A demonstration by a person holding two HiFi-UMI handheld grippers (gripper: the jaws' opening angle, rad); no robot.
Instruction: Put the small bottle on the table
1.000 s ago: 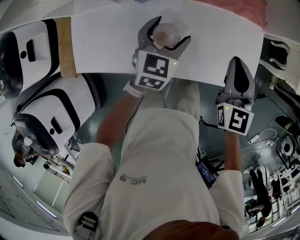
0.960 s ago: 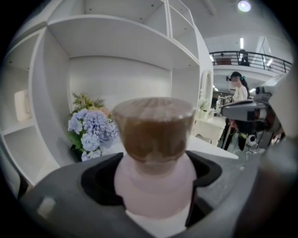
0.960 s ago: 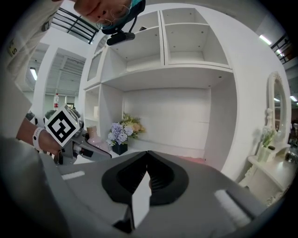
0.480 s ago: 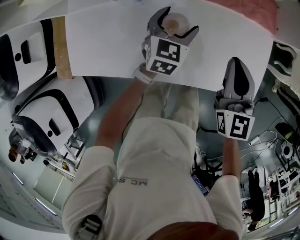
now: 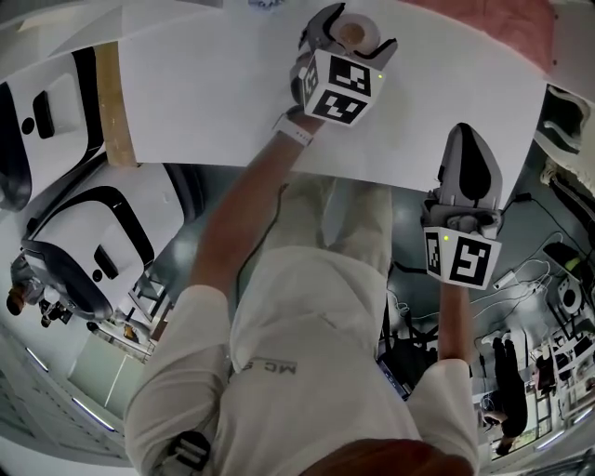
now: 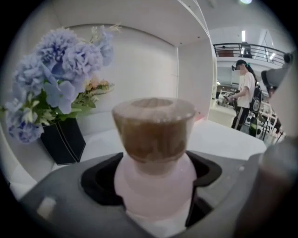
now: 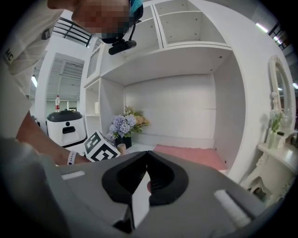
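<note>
The small bottle (image 5: 352, 33) is pale pink with a brown cork stopper. My left gripper (image 5: 350, 28) is shut on it over the far part of the white table (image 5: 214, 93). In the left gripper view the bottle (image 6: 154, 139) stands upright, its rounded body clamped between the jaws of the left gripper (image 6: 151, 186). Whether its base touches the table is hidden. My right gripper (image 5: 467, 138) hangs at the table's near right edge, shut with nothing in it. In its own view the right gripper (image 7: 147, 157) looks toward the left gripper's marker cube (image 7: 100, 148).
Blue flowers (image 6: 53, 69) in a black vase (image 6: 63, 142) stand at the back left of the table, inside a white shelf alcove. A pink mat (image 5: 488, 23) covers the table's far right. White and black machines (image 5: 84, 232) stand on the floor at left. A person (image 6: 244, 100) stands far off.
My left gripper has carried the bottle farther over the table, away from the near edge and slightly right. The right gripper has barely moved.
</note>
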